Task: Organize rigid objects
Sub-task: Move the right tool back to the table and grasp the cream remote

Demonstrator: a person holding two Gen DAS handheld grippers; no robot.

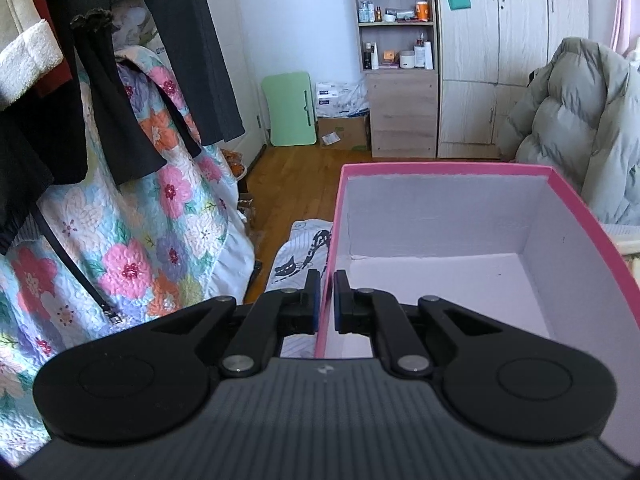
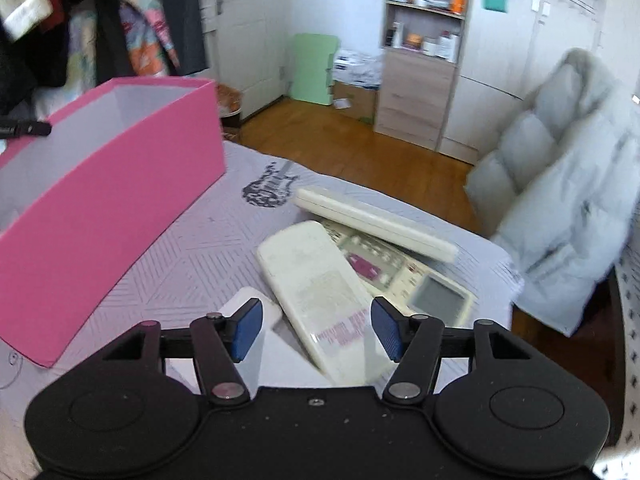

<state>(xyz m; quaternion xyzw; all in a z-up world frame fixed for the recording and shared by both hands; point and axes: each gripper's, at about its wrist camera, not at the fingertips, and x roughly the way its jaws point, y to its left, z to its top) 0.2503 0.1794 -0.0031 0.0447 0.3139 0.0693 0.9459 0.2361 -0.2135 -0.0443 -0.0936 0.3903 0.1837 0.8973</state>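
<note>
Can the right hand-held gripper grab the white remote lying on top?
Probably yes. The right hand-held gripper is open, its blue pads either side of the top remote, nothing lying over it. The pink box sits off to the left, out of the way.

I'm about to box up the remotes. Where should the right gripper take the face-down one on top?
Probably across the narrow width of the face-down remote, near its close end, coming from above. It lies on top of the pile, lengthwise between the open right gripper pads, with both long edges exposed.
</note>
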